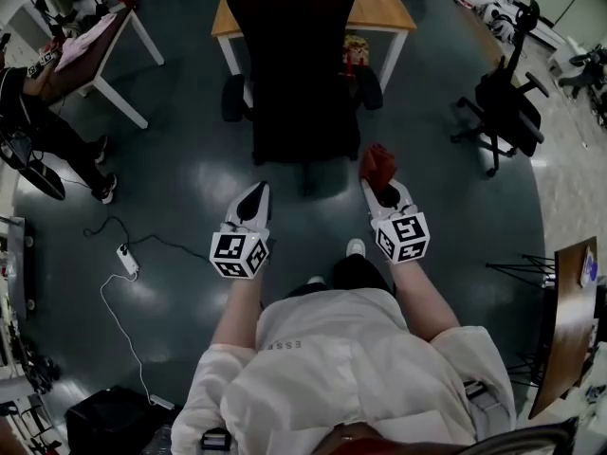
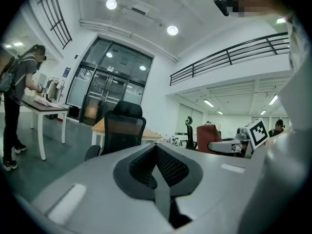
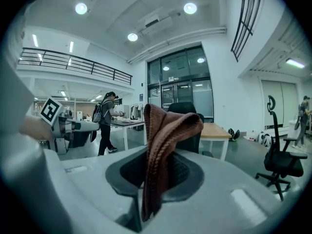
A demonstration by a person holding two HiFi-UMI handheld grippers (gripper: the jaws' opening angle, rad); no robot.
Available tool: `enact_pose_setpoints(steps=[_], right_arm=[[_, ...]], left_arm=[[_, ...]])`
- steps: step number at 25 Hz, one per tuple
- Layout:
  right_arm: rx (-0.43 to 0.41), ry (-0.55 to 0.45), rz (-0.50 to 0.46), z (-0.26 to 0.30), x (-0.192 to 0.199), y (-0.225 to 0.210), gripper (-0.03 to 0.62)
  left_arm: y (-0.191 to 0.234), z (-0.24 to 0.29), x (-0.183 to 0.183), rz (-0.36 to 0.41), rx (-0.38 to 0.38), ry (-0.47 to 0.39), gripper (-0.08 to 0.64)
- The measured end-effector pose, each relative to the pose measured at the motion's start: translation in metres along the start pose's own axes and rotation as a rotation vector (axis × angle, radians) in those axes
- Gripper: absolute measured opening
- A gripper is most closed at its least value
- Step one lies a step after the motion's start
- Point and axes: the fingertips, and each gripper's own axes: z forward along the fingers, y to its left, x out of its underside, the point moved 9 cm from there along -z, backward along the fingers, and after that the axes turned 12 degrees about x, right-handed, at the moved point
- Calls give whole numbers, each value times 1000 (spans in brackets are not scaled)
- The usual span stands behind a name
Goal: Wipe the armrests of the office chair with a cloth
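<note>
A black office chair (image 1: 296,74) stands ahead of me with its back toward me, its left armrest (image 1: 233,97) and right armrest (image 1: 368,87) showing on either side. The chair (image 2: 122,130) also shows in the left gripper view, and the chair (image 3: 187,126) sits behind the cloth in the right gripper view. My right gripper (image 1: 380,180) is shut on a reddish-brown cloth (image 1: 377,164), which sticks up folded between the jaws as the cloth (image 3: 163,150). My left gripper (image 1: 252,200) is shut and holds nothing. Both grippers hang short of the chair.
A wooden desk (image 1: 379,8) stands behind the chair. A second black chair (image 1: 503,102) is at the right. A person (image 1: 43,126) stands by a white table (image 1: 100,50) at the left. A power strip with cable (image 1: 126,259) lies on the floor.
</note>
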Motion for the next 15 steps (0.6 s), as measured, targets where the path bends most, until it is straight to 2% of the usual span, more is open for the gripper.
enact_pose_setpoints(steps=[6,15], right_arm=[[6,4,-18,-28,8,28,48],[-6,6,-26,-45,13,37,48]], left_arm=[[-14,-24,5,10,29,-41,17],[-30,-26,7,24,74,-74,17]])
